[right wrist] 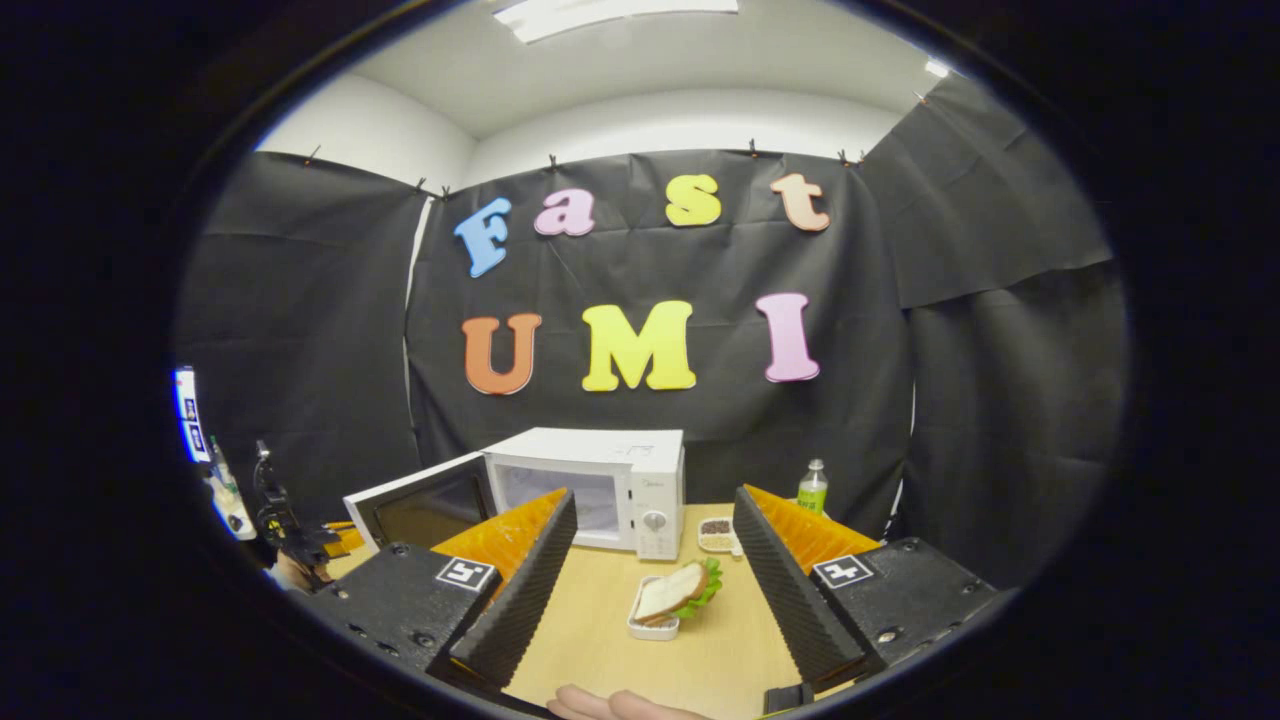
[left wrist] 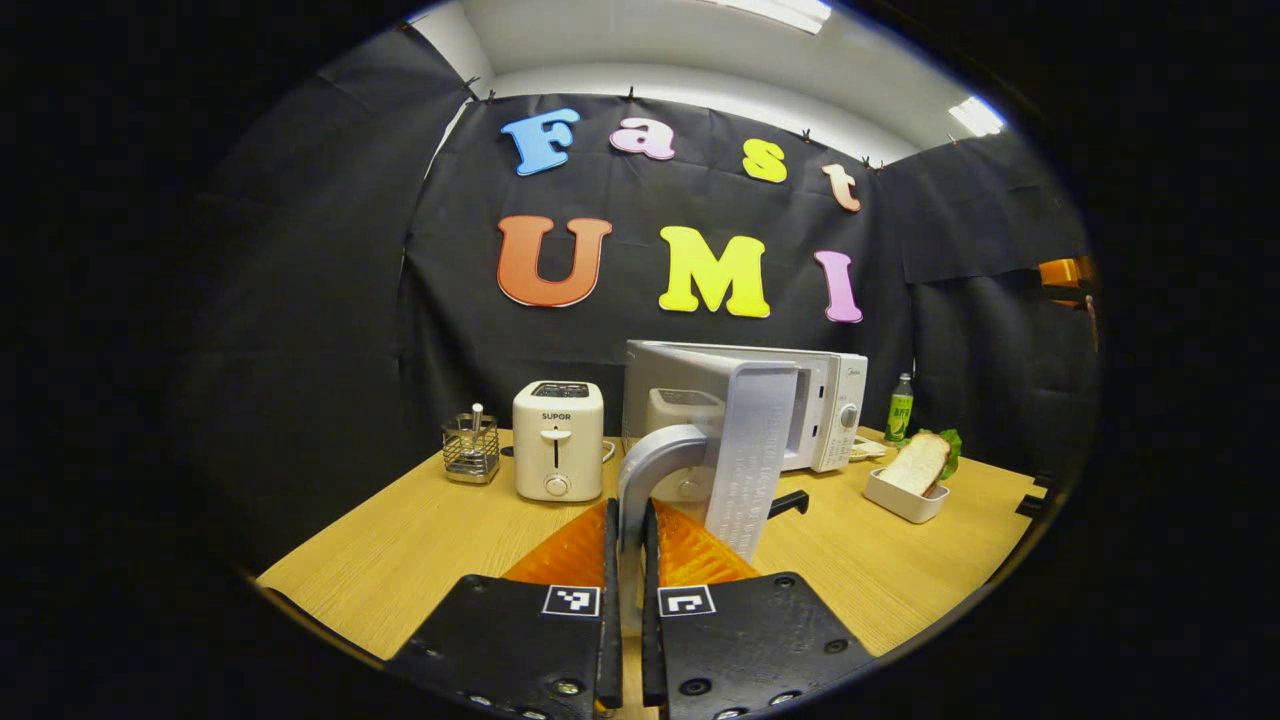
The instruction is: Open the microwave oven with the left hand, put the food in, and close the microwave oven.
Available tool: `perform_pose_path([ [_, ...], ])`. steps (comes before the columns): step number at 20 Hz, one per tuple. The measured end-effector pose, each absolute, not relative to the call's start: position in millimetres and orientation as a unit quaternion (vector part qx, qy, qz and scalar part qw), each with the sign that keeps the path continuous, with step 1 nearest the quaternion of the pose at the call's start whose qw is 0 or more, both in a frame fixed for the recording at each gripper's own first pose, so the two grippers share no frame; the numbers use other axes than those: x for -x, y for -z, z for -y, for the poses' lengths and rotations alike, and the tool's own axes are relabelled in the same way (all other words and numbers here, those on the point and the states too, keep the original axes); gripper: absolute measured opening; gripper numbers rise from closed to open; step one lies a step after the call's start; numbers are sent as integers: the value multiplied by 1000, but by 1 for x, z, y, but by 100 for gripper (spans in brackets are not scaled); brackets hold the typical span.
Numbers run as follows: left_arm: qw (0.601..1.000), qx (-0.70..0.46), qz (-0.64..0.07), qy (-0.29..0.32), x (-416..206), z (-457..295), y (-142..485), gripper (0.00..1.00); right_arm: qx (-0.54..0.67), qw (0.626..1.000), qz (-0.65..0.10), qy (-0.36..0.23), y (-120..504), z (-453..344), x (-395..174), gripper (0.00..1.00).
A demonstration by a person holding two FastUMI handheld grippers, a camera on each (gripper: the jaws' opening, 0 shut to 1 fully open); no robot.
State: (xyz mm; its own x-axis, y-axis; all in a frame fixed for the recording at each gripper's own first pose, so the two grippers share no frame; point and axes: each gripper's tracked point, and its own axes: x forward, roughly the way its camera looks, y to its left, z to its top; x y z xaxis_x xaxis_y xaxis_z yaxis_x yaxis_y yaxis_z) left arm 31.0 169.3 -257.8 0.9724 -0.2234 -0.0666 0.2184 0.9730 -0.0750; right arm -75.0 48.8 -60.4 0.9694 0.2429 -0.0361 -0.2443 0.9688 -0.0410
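In the left gripper view, my left gripper is shut on the grey curved handle of the microwave door. The door stands swung out toward me, edge-on, and the white microwave sits behind it. The food is a sandwich with lettuce in a small white tray to the right of the microwave. In the right gripper view, my right gripper is open and holds nothing. Beyond and below its fingers lies the sandwich. The microwave shows its door swung open to the left.
A white toaster and a wire holder stand on the wooden table left of the microwave. A green bottle and a small snack dish sit to its right. A hand rests at the near table edge.
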Motion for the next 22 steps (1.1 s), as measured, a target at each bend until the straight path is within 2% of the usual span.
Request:
perform_pose_path([
  [4, 989, 30, -35, 139, -26, -167, 259, 7, 22, 992, -22, -120, 66, -49, 72, 91],
  [7, 984, 27, -44, 169, -24, -158, 264, 50, 18, 993, -27, -115, 69, -49, 70, 91],
  [10, 981, 54, -52, 180, -20, -155, 262, 52, 18, 993, -30, -112, 73, -47, 68, 91],
  [12, 987, 58, -52, 143, -13, -171, 254, 57, 26, 993, -35, -108, 76, -44, 64, 91],
  [13, 990, 61, -51, 120, -6, -179, 248, 98, 30, 993, -39, -106, 78, -42, 61, 91],
  [14, 992, 62, -51, 96, -2, -185, 242, 89, 34, 993, -46, -105, 81, -41, 56, 91],
  [15, 995, 59, -41, 75, 8, -187, 227, 95, 39, 992, -55, -104, 84, -40, 51, 100],
  [16, 996, 47, -39, 60, 15, -185, 219, 95, 44, 992, -62, -103, 85, -38, 45, 100],
  [17, 998, 32, -25, 48, 21, -183, 204, 83, 49, 991, -73, -101, 88, -35, 37, 92],
  [18, 999, 18, -14, 36, 27, -177, 189, 95, 53, 990, -88, -99, 91, -32, 27, 92],
  [19, 999, 7, -10, 36, 34, -167, 178, 95, 53, 988, -109, -100, 99, -29, 19, 91],
  [20, 999, -1, -6, 36, 40, -156, 170, 95, 48, 984, -133, -104, 106, -27, 9, 100],
  [21, 999, -6, -3, 35, 44, -147, 160, 95, 38, 980, -159, -109, 114, -25, 0, 92],
  [22, 999, -8, 1, 33, 49, -138, 150, 95, 27, 975, -190, -114, 125, -22, -10, 100],
])
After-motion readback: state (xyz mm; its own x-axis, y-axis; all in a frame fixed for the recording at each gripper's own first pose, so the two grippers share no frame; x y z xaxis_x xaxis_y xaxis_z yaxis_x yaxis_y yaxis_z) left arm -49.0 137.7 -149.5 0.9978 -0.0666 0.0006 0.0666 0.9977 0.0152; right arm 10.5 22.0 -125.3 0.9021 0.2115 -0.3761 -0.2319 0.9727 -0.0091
